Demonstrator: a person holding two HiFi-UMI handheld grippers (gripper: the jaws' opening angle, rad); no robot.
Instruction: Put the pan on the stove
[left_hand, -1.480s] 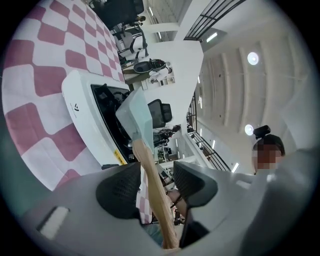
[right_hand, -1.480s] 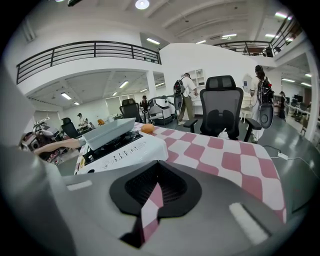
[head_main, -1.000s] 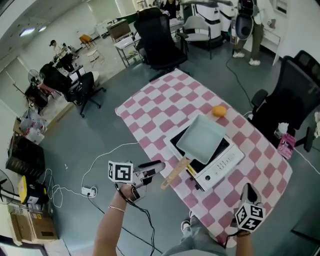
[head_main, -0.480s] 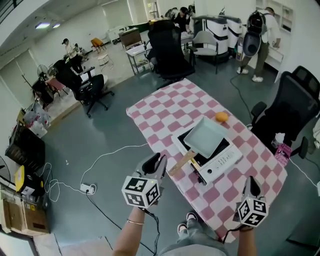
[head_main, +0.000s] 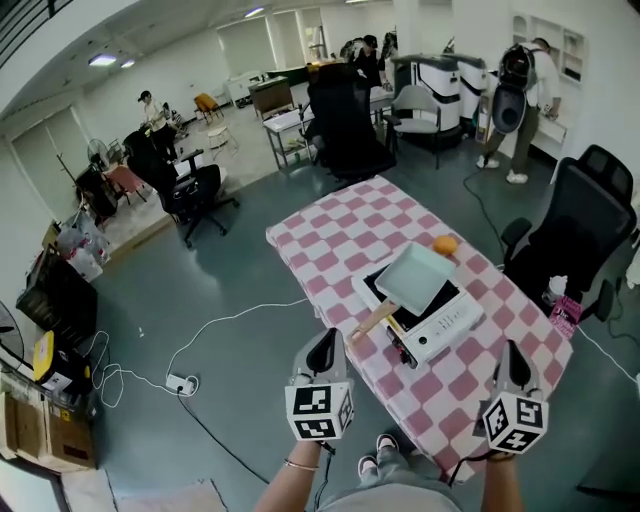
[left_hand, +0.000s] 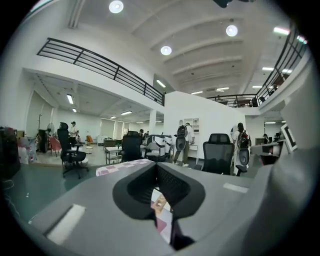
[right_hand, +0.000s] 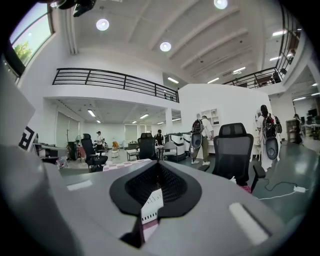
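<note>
A square pale-green pan (head_main: 415, 275) sits on the white stove (head_main: 447, 322) on the pink-checked table (head_main: 340, 235). Its wooden handle (head_main: 372, 322) sticks out toward the table's near-left edge. My left gripper (head_main: 325, 341) is upright in front of that edge, a little short of the handle, shut with nothing in it. My right gripper (head_main: 512, 351) stands upright over the near right corner, also shut and empty. In the left gripper view the jaws of the left gripper (left_hand: 159, 172) meet, and so do those of the right gripper (right_hand: 159, 171) in its own view.
An orange (head_main: 445, 243) lies on the cloth behind the stove. Black office chairs stand at the far end (head_main: 345, 130) and the right side (head_main: 580, 230). A white cable (head_main: 230, 320) runs over the floor at the left. People stand in the background.
My left gripper drew back from the pan's handle, turned upright and shut its jaws. The head view lifted, so the table sits farther off.
</note>
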